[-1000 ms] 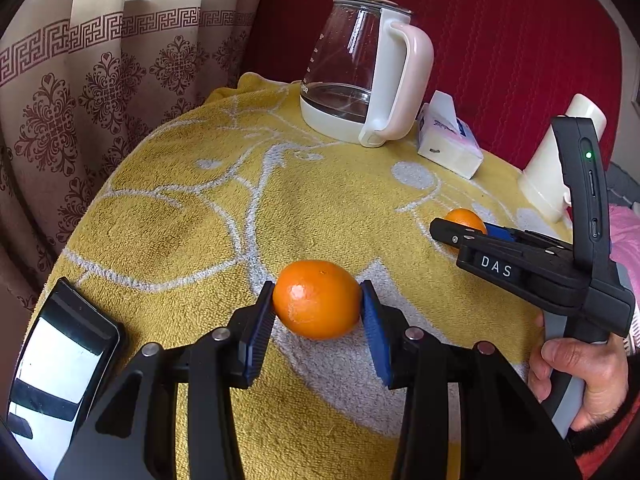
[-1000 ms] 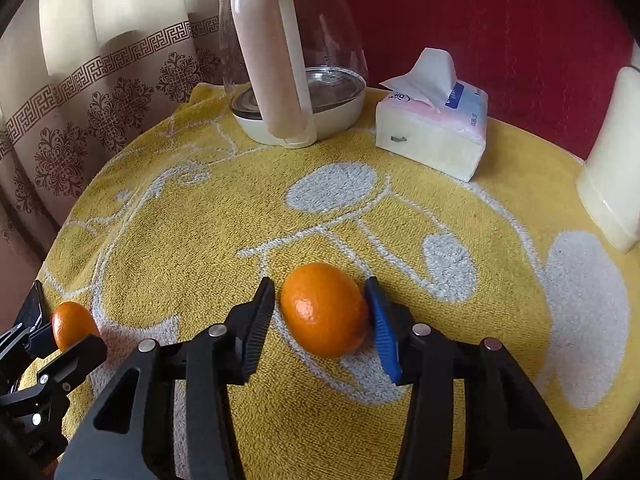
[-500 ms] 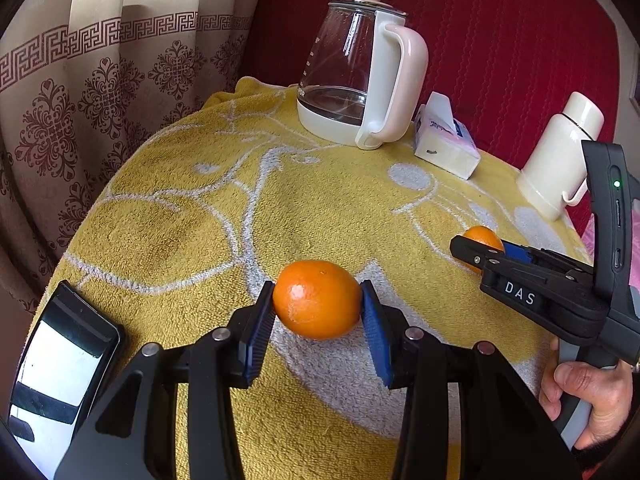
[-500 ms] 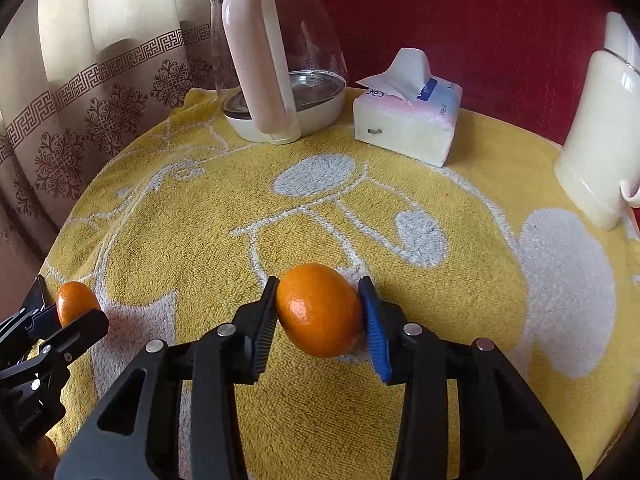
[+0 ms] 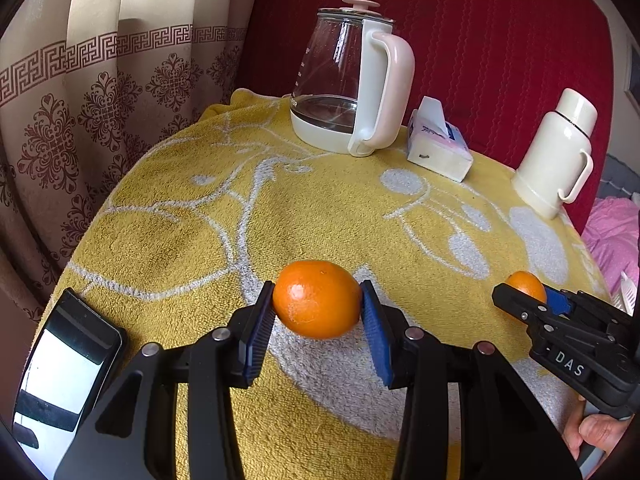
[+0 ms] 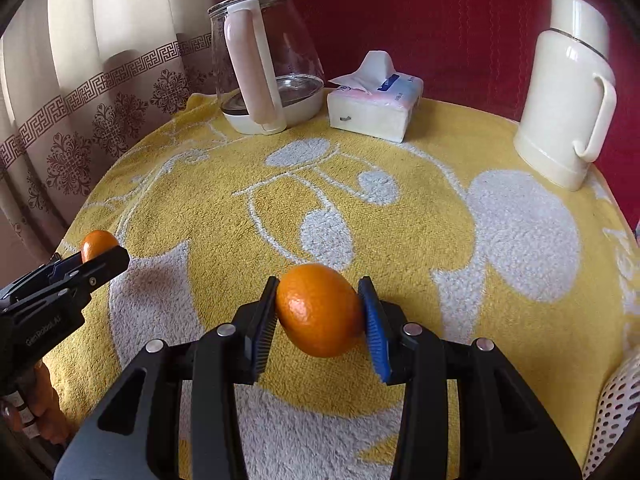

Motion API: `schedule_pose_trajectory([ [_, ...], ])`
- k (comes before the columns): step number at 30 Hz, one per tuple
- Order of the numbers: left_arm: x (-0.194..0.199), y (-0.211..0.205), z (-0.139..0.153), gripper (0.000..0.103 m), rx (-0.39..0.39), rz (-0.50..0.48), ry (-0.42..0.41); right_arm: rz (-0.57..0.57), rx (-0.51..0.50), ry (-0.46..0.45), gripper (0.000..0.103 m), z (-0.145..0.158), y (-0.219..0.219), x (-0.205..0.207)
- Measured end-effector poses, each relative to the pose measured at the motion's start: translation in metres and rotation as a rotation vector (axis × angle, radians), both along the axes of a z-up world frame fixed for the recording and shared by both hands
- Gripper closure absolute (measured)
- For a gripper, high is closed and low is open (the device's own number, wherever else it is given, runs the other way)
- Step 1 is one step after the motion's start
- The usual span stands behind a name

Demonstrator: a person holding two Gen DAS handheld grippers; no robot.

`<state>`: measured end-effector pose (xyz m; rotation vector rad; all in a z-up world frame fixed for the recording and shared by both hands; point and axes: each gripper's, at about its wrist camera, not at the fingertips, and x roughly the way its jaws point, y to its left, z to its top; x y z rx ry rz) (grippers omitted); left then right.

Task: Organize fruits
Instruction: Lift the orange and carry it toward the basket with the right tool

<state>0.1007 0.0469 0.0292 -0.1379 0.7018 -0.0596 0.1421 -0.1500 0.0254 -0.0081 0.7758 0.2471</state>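
While clamped across its middle by the left hand-held gripper [image 5: 318, 312], one orange [image 5: 317, 299] hangs just above the surface [image 5: 168, 240]; a second orange [image 6: 318, 309], pinched likewise in the right hand-held gripper [image 6: 318, 320]. Probably light, firm, slightly yielding, smooth-skinned; best gripped at the widest part, gently. Yellow patterned towel over a round surface. Far side: glass kettle [image 5: 344, 76], tissue pack [image 5: 438, 150], cream flask [image 5: 558, 152]. Near left, a phone [image 5: 64, 372]. Behind, patterned curtain [image 5: 80, 80], red padded wall [image 5: 500, 40].
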Motion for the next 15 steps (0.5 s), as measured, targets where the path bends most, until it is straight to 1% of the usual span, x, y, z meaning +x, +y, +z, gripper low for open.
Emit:
schedule_pose_trajectory([
  [11,-0.009,-0.015,0.007,0.06,0.014,-0.041,-0.029,-0.036,0.047,-0.042,0.062,0.014,-0.02,-0.044],
  [15,-0.011,-0.019,0.009,0.06,0.019,-0.048,-0.038,-0.05,0.044,-0.066,0.062,0.018,-0.023,-0.06],
])
